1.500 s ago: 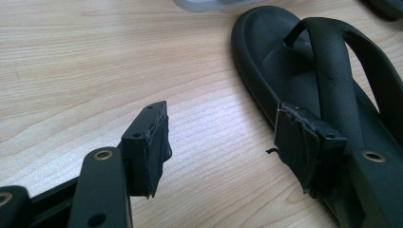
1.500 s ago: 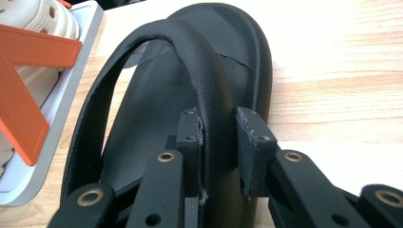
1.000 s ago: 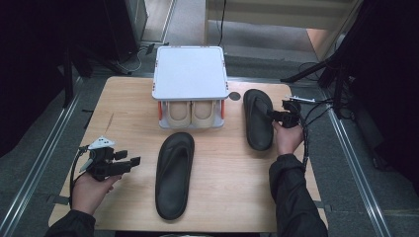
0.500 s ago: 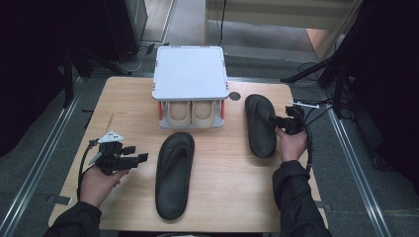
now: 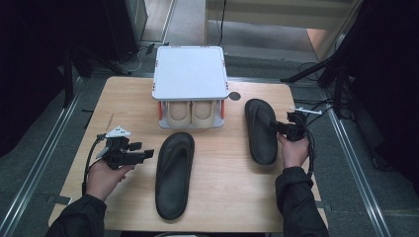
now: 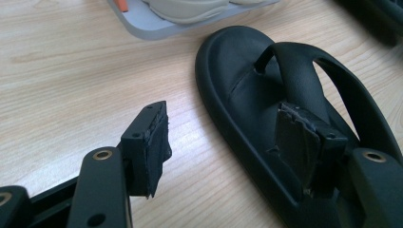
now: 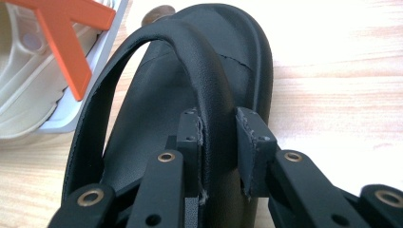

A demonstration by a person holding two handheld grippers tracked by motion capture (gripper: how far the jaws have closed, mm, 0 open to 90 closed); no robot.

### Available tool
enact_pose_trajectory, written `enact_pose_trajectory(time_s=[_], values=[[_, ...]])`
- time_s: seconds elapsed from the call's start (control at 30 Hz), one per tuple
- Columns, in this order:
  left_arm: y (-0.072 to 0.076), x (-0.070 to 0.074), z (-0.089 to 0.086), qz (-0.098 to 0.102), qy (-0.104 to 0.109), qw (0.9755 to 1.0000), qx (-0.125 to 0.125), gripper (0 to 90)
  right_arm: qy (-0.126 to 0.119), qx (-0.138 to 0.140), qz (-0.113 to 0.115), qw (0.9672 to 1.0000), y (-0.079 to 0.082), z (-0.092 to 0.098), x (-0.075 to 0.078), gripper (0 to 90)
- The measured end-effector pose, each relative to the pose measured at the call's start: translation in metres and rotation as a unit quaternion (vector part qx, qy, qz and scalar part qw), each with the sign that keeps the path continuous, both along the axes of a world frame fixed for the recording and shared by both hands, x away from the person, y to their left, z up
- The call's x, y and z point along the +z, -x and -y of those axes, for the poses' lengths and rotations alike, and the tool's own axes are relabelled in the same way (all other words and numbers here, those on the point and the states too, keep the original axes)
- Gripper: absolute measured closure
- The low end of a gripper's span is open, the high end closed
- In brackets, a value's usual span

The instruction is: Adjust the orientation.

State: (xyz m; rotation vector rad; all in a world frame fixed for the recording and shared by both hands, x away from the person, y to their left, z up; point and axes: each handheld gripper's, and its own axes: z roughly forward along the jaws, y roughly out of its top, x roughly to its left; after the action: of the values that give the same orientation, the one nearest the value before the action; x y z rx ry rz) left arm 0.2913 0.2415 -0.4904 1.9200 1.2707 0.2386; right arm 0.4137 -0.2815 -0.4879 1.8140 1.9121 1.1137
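- The right gripper (image 7: 219, 137) has its jaws pinched on the strap (image 7: 209, 85) of the right black sandal (image 5: 260, 129), which lies on the wooden table (image 5: 123, 98) just right of the grey rack (image 5: 191, 74).
- The left gripper (image 6: 228, 142) holds its jaws spread wide, empty, beside the left black sandal (image 5: 174, 173), which lies in front of the rack.
- Beige shoes (image 5: 190, 114) sit under the rack's top.
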Motion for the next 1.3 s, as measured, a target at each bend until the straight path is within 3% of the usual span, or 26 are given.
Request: enact_pose_trajectory(time_s=[0.33, 0.77, 1.3], values=[[-0.009, 0.0, 0.004, -0.001, 0.011, 0.9999, -0.007, 36.6, 0.002, 0.011, 0.002, 0.9999, 0.02, -0.004, 0.004, 73.9], [-0.011, 0.0, 0.007, -0.001, 0.009, 0.9999, -0.013, 36.5, -0.002, 0.04, 0.01, 0.9991, 0.05, -0.022, 0.011, 73.9], [-0.01, 0.0, 0.01, 0.003, 0.001, 0.9998, -0.021, 37.0, -0.001, 0.081, 0.023, 0.9965, 0.098, -0.049, 0.011, 73.8]])
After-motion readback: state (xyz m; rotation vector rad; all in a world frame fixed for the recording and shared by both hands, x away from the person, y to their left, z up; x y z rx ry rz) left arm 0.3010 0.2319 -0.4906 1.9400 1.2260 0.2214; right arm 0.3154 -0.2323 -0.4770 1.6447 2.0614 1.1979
